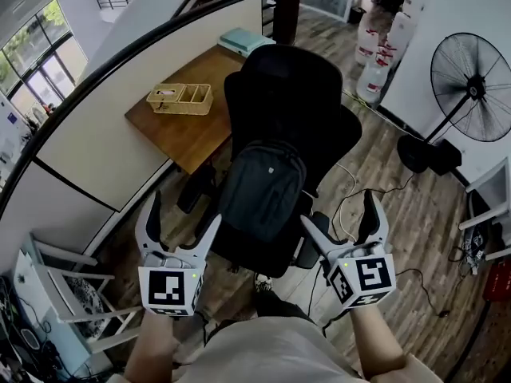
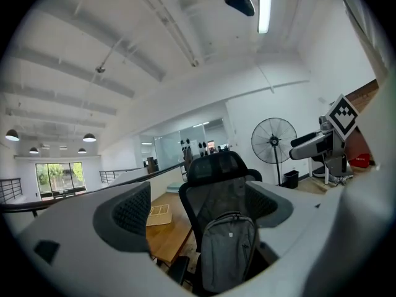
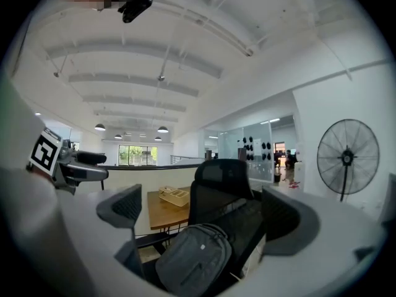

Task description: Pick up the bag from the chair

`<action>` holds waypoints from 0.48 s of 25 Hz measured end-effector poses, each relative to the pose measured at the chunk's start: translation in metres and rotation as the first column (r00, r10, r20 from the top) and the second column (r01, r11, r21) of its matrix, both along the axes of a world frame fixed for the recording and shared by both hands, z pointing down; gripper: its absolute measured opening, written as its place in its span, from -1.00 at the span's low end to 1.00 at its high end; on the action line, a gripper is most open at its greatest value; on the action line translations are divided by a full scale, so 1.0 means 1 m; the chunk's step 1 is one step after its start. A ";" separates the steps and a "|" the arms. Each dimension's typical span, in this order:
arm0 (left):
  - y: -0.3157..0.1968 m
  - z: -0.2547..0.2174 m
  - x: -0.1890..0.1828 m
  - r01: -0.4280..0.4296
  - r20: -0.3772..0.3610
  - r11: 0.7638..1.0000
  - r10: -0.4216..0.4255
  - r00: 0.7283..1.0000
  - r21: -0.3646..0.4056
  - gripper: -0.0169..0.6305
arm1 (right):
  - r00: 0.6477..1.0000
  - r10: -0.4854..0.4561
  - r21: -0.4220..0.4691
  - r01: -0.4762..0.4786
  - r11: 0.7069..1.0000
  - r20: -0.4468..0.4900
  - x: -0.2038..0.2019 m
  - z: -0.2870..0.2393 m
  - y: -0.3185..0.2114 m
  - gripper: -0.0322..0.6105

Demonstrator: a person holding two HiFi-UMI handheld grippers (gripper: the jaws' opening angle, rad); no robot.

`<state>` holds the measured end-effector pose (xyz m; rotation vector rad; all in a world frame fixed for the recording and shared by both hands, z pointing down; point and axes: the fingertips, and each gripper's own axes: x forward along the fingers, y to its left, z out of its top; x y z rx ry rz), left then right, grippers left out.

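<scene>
Plank flooring [image 1: 399, 174] is spreading beneath an open loft office where a person is holding the left gripper [image 1: 184, 214] and the right gripper [image 1: 339, 212] low and forward, each with its jaws gaping wide and gripping nothing. Just beyond the fingertips, and apart from both, the dark grey bag [image 1: 263, 186] is standing upright on the seat of a black office chair [image 1: 287, 94], leaning against the mesh backrest. Each gripper view is framing the bag in the gap between its own jaws, with no contact. Loose cables [image 1: 351, 198] are trailing over the boards to the right of the chair. Behind the chair a wooden table [image 1: 192, 130] is carrying a divided wicker tray [image 1: 180, 98]; one end compartment is holding something pale that is too small to make out. A folded teal bundle [image 1: 246, 40] is lying at the table's far end. Further right, a pedestal fan [image 1: 475, 86] is standing against the white wall, with large water jugs [image 1: 375, 54] beyond it. Only the head view is showing the floor and cables. The gripper views are looking upward instead, taking in ceiling beams and pendant lamps [image 3: 162, 129], and each is catching the opposite gripper's marker cube at its edge.
</scene>
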<state>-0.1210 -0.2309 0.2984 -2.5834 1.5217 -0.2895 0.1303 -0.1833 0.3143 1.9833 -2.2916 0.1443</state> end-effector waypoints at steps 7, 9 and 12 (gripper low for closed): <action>-0.076 0.002 0.034 -0.036 0.032 0.999 0.036 0.999 0.002 0.45 | 0.995 0.047 -0.026 -0.045 0.999 0.089 0.046 0.010 -0.074 0.96; -0.089 0.003 0.041 -0.051 0.030 0.999 0.051 0.998 -0.007 0.45 | 0.994 0.069 -0.026 -0.067 0.997 0.083 0.054 0.010 -0.083 0.97; -0.107 0.003 0.046 -0.073 0.030 0.997 0.074 0.997 -0.018 0.45 | 0.993 0.095 -0.023 -0.094 0.995 0.067 0.058 0.007 -0.092 0.97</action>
